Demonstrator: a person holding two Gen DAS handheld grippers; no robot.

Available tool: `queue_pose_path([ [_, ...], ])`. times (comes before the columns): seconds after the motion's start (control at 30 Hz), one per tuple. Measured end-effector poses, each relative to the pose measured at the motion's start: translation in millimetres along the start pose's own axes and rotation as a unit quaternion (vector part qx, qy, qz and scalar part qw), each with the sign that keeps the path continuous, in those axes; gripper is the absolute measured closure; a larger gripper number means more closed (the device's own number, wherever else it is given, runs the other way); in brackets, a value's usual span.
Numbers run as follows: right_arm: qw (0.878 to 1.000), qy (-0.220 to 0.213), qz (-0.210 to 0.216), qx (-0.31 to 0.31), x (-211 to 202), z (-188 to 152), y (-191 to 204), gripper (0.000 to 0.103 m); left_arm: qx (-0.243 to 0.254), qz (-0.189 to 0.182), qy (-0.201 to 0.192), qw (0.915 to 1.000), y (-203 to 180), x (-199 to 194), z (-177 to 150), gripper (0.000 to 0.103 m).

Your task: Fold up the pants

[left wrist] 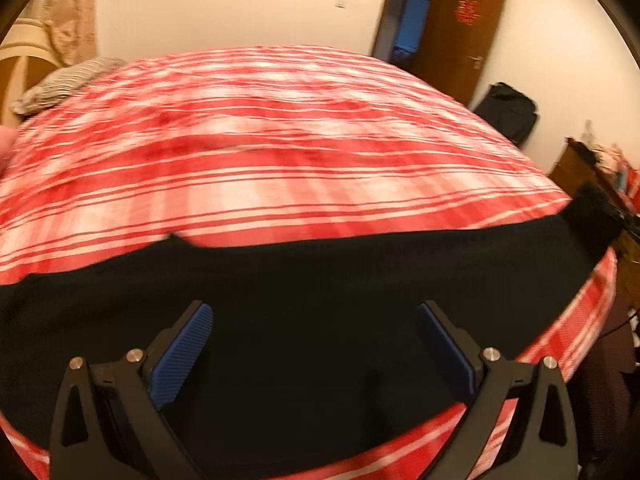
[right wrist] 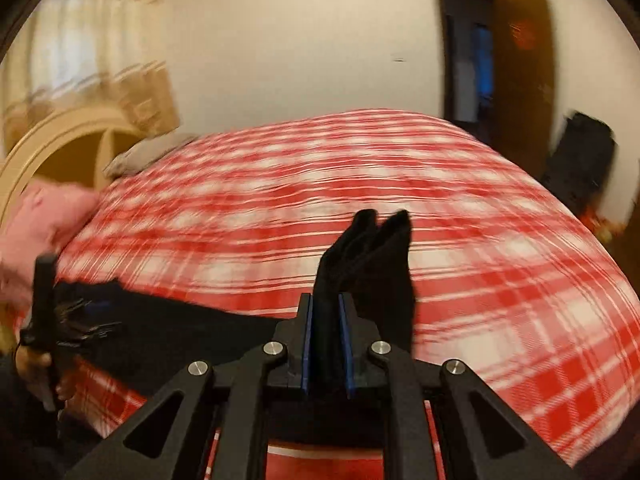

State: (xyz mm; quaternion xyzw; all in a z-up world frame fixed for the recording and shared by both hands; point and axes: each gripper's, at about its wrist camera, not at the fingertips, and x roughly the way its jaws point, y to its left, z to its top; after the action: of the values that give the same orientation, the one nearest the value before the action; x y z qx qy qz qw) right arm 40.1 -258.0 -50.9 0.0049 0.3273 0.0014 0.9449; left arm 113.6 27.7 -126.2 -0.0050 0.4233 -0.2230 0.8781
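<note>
Left wrist view shows your left gripper spread wide, blue pads clear of the cloth, poised over the black pants, which lie stretched along the near edge of the bed on its red plaid cover. Right wrist view shows your right gripper pressed together on a bunched end of the pants, the fabric standing up in limp folds past the pads while the rest trails left along the near edge. Judged from that drape, the garment is light, soft and wholly without stiffness; it will sag and bunch wherever unsupported. Take hold at a hem or waistband corner, through all layers, and keep it taut between both grips. Both views are blurred; which end you hold cannot be told.
</note>
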Motion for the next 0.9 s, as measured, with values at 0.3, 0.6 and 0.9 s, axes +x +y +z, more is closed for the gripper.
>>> queue_pose_path([
  [0.3, 0.992, 0.088, 0.036, -0.081, 76, -56, 77, 0.091, 0.008, -0.091, 0.026, 0.9955, -48, 29, 6, 0.002],
  [0.6, 0.993, 0.082, 0.04, -0.078, 80, -73, 74, 0.09, 0.033, -0.149, 0.05, 0.9871, -91, 49, 11, 0.005],
  [0.9, 0.991, 0.074, 0.079, -0.074, 72, -81, 64, 0.088, 0.02, -0.214, 0.085, 0.973, -132, 71, 27, 0.018],
])
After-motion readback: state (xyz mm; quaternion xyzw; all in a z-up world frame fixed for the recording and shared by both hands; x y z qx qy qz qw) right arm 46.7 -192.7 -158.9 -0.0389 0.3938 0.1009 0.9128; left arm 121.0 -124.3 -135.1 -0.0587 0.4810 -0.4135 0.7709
